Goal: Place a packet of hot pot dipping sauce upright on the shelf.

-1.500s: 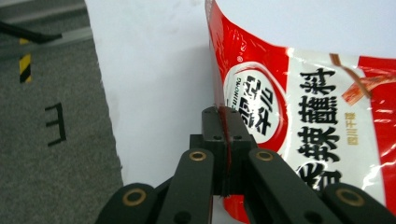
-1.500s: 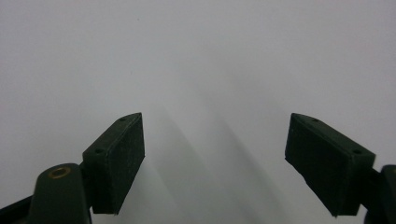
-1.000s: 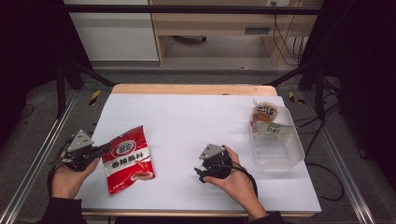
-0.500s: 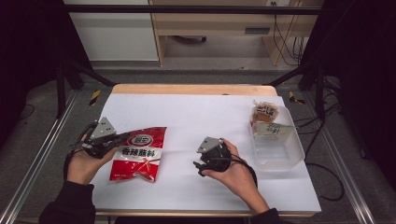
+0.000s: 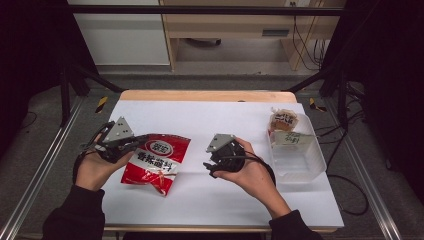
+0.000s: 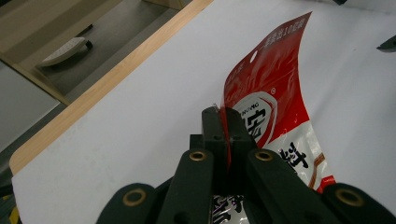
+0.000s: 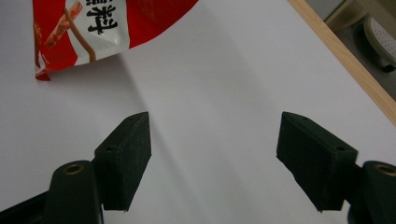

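High view, L→R: left gripper (image 5: 142, 140) sits at the table's (image 5: 200, 200) left edge, jaws clamped on the edge of the red bag (image 5: 157, 161). Grey plate on top, cable looping back over the hand. Bag lies left of centre on the white top, near end just ahead of the person's left forearm, far end angled toward table middle.

Left gripper view: jaws pressed together w/ the bag's (image 6: 271, 112) thin side seam pinched between them; rest of bag hangs past the pads, printed face up, above the white surface.

Right gripper (image 5: 210, 167) is near table centre, just right of the bag, not touching it. Right gripper view: jaws apart, nothing between them, bare white table under them; they've just been closing a bit. Bag's corner (image 7: 79, 32) shows at top left, well clear of the pads.

Far right: clear tub (image 5: 300, 165) by the table's right edge, w/ a wrapped bun (image 5: 283, 121) touching its far rim.
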